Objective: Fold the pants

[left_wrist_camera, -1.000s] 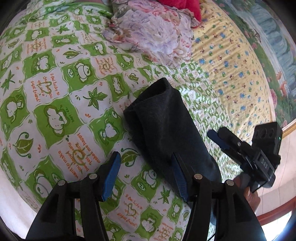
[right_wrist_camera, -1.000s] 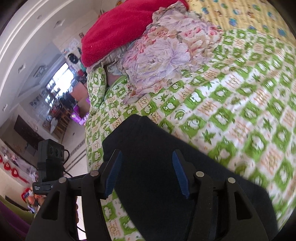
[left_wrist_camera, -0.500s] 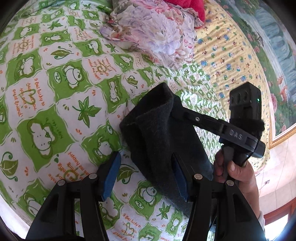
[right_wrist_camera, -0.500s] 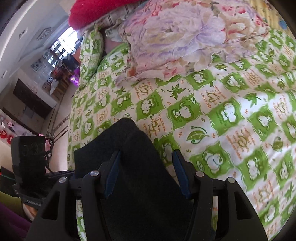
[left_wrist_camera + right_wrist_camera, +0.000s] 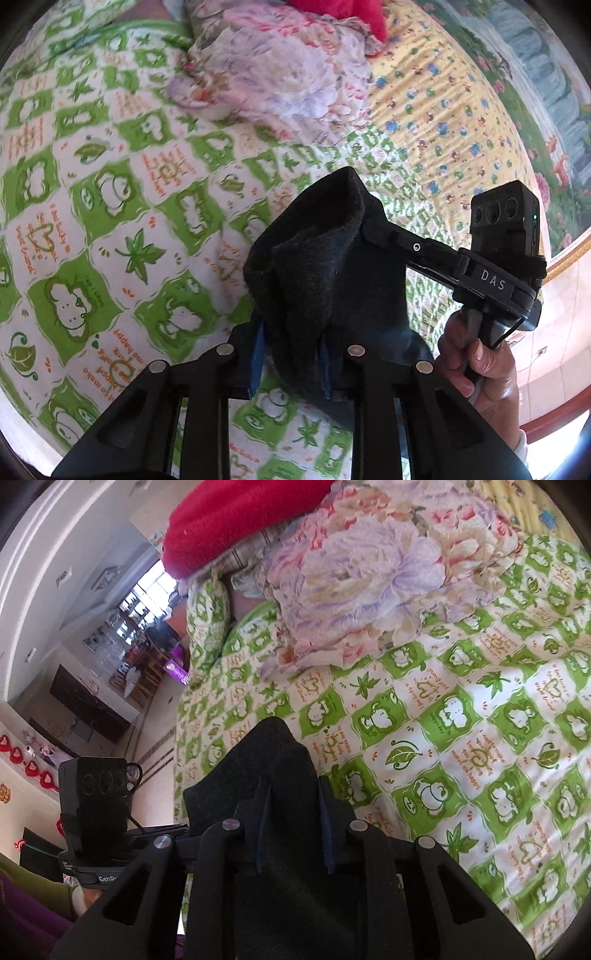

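On the bed (image 5: 92,229) with the green frog sheet, the left gripper (image 5: 291,354) is closing its jaws on one edge of the dark pants (image 5: 325,280), and the right gripper (image 5: 293,830) is closing its jaws on the other edge.

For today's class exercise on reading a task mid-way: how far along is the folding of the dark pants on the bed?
Done: the dark pants already lie as a narrow, doubled-up strip on the green patterned bedspread.
In hand: the left tool and right tool are both closing on the near end of the cloth, which bunches up between their fingers.
Left: carrying that end over to shorten the strip, then smoothing it flat.
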{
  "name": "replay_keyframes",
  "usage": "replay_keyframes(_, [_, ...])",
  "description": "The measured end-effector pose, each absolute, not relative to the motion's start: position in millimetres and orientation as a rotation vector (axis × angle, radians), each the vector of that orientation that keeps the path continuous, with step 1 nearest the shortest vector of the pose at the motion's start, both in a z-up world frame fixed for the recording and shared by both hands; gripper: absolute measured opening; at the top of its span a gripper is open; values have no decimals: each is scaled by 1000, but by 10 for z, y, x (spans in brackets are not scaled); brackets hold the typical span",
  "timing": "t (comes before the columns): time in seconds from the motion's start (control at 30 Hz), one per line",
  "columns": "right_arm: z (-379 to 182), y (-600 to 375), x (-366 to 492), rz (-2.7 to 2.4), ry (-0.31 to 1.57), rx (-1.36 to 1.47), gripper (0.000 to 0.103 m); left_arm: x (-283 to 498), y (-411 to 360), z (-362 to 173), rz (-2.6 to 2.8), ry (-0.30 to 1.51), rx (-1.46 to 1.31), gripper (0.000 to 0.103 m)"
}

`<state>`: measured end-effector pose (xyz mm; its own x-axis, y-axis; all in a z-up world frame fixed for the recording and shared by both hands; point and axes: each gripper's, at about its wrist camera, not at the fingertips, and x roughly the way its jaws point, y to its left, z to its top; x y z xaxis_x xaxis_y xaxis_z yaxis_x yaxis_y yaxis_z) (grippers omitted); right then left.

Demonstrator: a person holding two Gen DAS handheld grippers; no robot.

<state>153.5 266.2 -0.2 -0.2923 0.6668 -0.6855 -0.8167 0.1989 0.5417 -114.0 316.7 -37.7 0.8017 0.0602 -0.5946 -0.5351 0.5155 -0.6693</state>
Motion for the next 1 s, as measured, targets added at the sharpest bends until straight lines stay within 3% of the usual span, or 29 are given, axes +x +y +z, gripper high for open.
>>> replay_keyframes(0.53, [872,1220,1595,1402,932,147,20,-702,2335,726,143,462,-751,23])
replay_keyframes(1.0, [842,-127,1649,1278,839,378,20,-201,1282,940,-64,544,-588,23])
